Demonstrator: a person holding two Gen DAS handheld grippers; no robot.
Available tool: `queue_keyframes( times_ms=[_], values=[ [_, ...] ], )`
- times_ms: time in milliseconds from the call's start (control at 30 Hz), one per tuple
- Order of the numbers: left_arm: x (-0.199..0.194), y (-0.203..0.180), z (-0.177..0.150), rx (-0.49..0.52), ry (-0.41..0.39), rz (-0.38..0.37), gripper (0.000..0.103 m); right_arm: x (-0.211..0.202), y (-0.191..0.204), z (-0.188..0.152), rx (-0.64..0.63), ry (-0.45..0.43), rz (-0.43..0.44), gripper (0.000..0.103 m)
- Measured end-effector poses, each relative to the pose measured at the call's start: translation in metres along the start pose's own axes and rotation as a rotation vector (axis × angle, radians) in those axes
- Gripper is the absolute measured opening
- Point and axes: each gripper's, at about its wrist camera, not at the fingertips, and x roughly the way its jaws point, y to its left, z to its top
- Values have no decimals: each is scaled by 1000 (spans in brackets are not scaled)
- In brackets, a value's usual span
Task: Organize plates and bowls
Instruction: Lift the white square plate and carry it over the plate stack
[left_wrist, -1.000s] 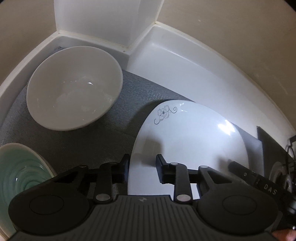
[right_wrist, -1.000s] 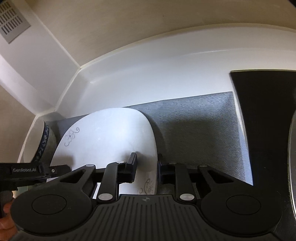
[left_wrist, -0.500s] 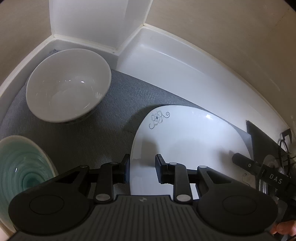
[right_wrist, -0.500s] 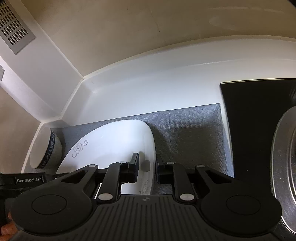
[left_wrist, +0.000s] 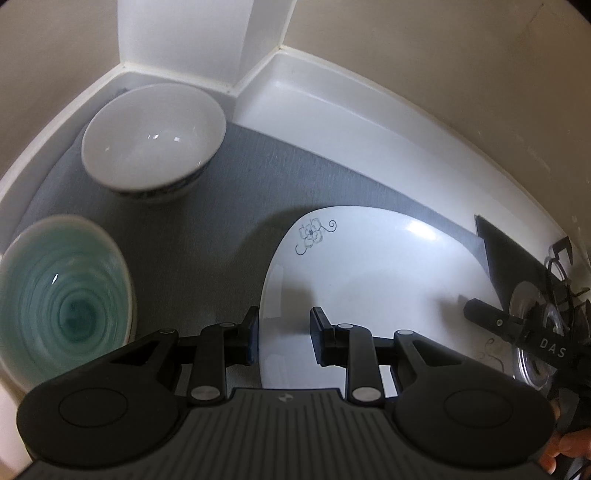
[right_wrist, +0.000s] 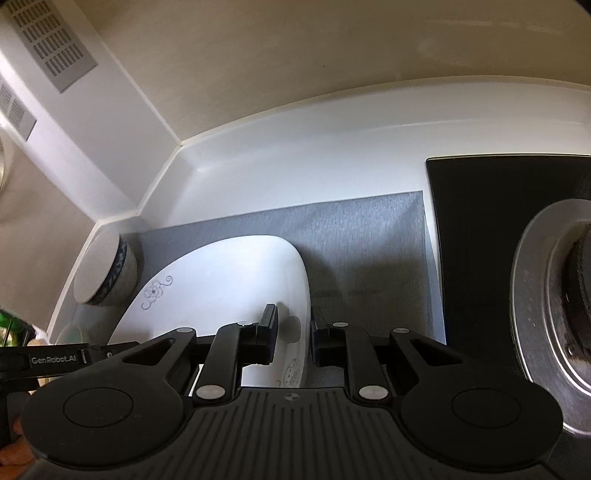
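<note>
A white square plate with a blue flower print (left_wrist: 369, 273) lies on the grey mat (left_wrist: 229, 206); it also shows in the right wrist view (right_wrist: 229, 291). My left gripper (left_wrist: 284, 338) straddles the plate's left edge with its jaws a little apart. My right gripper (right_wrist: 291, 336) straddles the plate's right edge, its jaws close around the rim. A white bowl with a blue band (left_wrist: 153, 142) stands at the back left, also seen in the right wrist view (right_wrist: 107, 273). A green bowl (left_wrist: 61, 299) sits at the near left.
The mat lies on a white counter (right_wrist: 332, 170) that meets beige walls in a corner. A black stove top (right_wrist: 491, 229) with a steel burner ring (right_wrist: 535, 295) is right of the mat. The right gripper's body (left_wrist: 517, 328) shows in the left wrist view.
Both cameras have pulled back and up a little. The plate has sunk toward the mat and lies flatter. The bowls now show farther into the left view.
</note>
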Motion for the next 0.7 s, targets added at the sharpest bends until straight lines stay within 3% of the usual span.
queue_keyframes(
  times_ms=[700],
  values=[
    [-49, -3, -72, 51, -26, 1, 31, -58, -1, -62, -1, -7, 31, 20]
  ],
)
